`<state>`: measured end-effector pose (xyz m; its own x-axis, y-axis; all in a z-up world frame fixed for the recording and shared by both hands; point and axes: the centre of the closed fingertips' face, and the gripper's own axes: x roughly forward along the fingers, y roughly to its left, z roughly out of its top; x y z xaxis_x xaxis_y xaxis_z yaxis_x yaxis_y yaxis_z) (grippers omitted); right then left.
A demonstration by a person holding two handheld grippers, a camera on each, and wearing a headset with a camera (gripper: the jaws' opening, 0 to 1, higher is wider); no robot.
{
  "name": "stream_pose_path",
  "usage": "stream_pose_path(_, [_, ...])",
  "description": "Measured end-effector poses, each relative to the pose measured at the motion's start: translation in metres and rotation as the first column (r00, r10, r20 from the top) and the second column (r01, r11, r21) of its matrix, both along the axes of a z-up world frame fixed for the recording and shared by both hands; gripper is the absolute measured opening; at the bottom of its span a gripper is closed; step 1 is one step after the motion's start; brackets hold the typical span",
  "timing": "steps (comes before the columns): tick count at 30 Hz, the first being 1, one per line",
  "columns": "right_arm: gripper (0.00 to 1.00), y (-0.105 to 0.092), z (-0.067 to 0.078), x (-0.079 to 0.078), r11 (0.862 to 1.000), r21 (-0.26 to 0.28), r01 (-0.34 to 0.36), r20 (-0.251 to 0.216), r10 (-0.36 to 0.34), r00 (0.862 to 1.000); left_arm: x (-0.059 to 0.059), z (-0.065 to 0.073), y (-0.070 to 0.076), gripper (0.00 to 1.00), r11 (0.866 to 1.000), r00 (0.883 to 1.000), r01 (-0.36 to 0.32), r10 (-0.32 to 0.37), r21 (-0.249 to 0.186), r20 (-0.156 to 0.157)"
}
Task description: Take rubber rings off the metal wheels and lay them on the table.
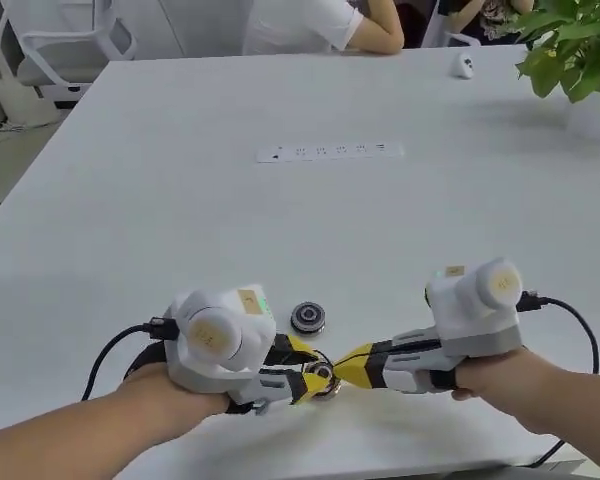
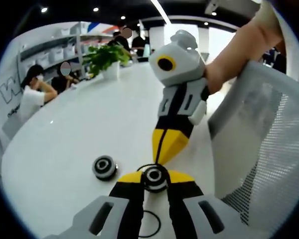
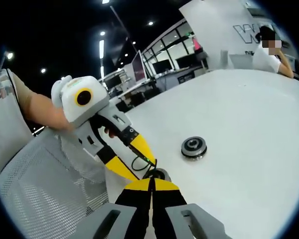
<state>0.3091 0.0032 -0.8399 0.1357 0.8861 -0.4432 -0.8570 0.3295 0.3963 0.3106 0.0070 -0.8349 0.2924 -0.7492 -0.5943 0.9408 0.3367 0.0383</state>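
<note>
My left gripper is shut on a small metal wheel, held just above the white table near its front edge. My right gripper meets it head-on, jaws shut, tips pinching the thin black rubber ring at the wheel's rim. In the head view the left gripper and the right gripper meet at the wheel. A second wheel with its ring on lies flat just beyond them. One loose rubber ring lies on the table under the left jaws.
A white power strip lies mid-table. A potted plant and a computer mouse are at the far right, a person sits at the far edge. A mesh chair stands close behind the table's front edge.
</note>
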Motion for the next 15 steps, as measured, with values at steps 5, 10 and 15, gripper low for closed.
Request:
stream_pose_path(5, [0.00, 0.000, 0.001, 0.000, 1.000, 0.001, 0.002, -0.001, -0.002, 1.000, -0.006, 0.009, 0.004, 0.22, 1.000, 1.000, 0.013, -0.013, -0.026, -0.010])
stream_pose_path(10, [0.00, 0.000, 0.002, -0.001, 1.000, 0.005, -0.001, -0.001, 0.001, 1.000, -0.010, 0.023, 0.006, 0.26, 0.998, 1.000, 0.010, -0.011, -0.067, -0.016])
stream_pose_path(15, [0.00, 0.001, 0.005, -0.002, 1.000, 0.017, -0.003, -0.008, 0.003, 1.000, -0.019, 0.032, 0.011, 0.37, 0.996, 0.999, 0.032, -0.034, -0.087, -0.023])
